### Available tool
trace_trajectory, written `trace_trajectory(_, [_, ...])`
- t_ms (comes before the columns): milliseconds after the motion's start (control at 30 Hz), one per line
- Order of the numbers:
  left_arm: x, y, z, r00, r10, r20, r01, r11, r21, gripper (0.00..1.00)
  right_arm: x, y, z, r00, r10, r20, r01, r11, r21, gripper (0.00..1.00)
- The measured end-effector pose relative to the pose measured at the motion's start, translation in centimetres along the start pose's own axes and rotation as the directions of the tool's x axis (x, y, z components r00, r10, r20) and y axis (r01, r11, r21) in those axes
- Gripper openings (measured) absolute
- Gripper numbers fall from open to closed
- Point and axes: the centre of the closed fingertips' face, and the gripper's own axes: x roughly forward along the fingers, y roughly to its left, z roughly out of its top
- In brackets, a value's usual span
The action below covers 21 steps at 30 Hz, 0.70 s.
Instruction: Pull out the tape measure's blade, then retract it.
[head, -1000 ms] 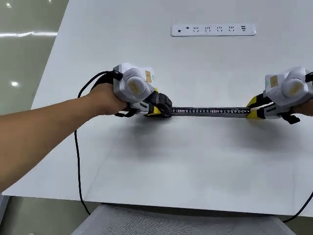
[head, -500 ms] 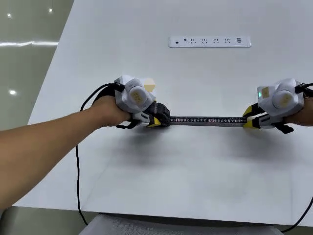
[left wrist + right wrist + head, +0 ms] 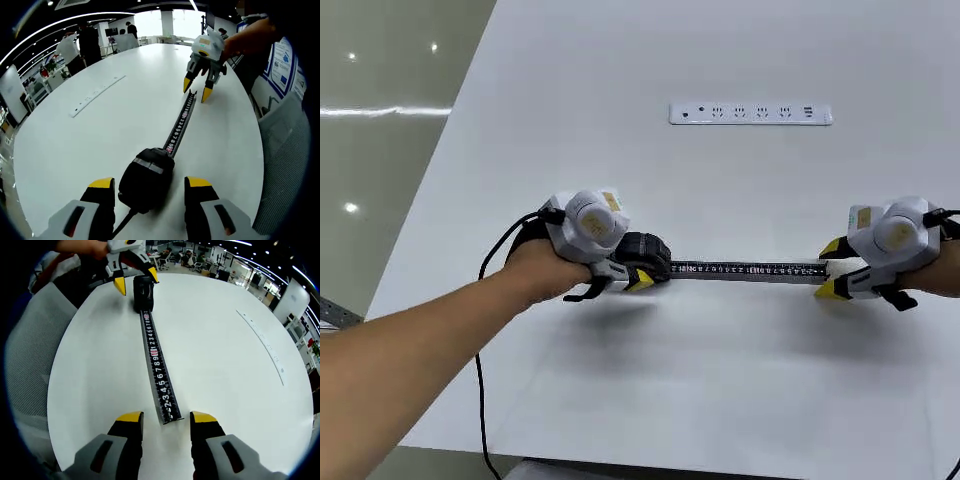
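Note:
The black tape measure case [image 3: 648, 252] rests on the white table [image 3: 720, 370], its blade [image 3: 750, 269] drawn out flat to the right. My left gripper [image 3: 635, 270] straddles the case [image 3: 147, 177]; its jaws stand open, with gaps on both sides. My right gripper [image 3: 828, 268] is at the blade's far end. In the right gripper view, the blade's hooked tip [image 3: 170, 416] lies on the table between the open jaws of my right gripper [image 3: 166, 417], touching neither. The left gripper view shows the right gripper [image 3: 197, 92] over the blade [image 3: 181, 120].
A white power strip [image 3: 750, 114] lies on the table beyond the blade. A black cable [image 3: 478, 380] hangs from the left gripper over the near table edge. A grey mesh chair [image 3: 30, 365] stands at that edge. People stand in the distance [image 3: 90, 42].
The head camera has tilted, so the whole scene sits lower in view. Both grippers and the drawn-out blade keep roughly the same layout; the blade's length looks unchanged.

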Motion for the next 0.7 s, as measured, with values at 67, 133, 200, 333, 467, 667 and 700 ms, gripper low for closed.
trace_trajectory(67, [-0.4,-0.1,-0.2,0.9999,0.017,0.002,-0.017,0.999,-0.035,0.58,-0.2,-0.1,0.1,0.9995,-0.027,0.014,0.027,0.998,0.055,0.38])
trace_trajectory(133, [-0.6,0.0,-0.2,0.9991,0.037,0.02,-0.035,0.995,-0.092,0.61,-0.5,-0.1,0.4,0.9977,-0.053,0.041,0.048,0.993,0.106,0.4])
trace_trajectory(200, [-0.9,-0.2,-0.3,0.9985,0.049,0.027,-0.045,0.99,-0.132,0.64,-0.8,-0.2,0.5,0.9951,-0.082,0.055,0.073,0.986,0.152,0.44])
trace_trajectory(333, [-1.6,-0.7,-0.2,0.9963,0.074,0.042,-0.066,0.984,-0.167,0.66,-1.6,0.1,1.1,0.9874,-0.13,0.09,0.104,0.963,0.249,0.5])
trace_trajectory(467, [-2.3,-1.0,-0.1,0.9931,0.102,0.059,-0.086,0.971,-0.224,0.69,-2.4,0.5,1.4,0.98,-0.164,0.113,0.121,0.941,0.317,0.56])
trace_trajectory(667, [-3.6,-1.2,-0.5,0.9844,0.162,0.069,-0.133,0.943,-0.306,0.75,-3.4,1.6,1.8,0.9653,-0.22,0.14,0.144,0.897,0.418,0.65])
trace_trajectory(700, [-3.8,-1.2,-0.5,0.9828,0.171,0.071,-0.14,0.938,-0.316,0.76,-3.6,1.8,1.8,0.9633,-0.225,0.146,0.142,0.89,0.434,0.66])
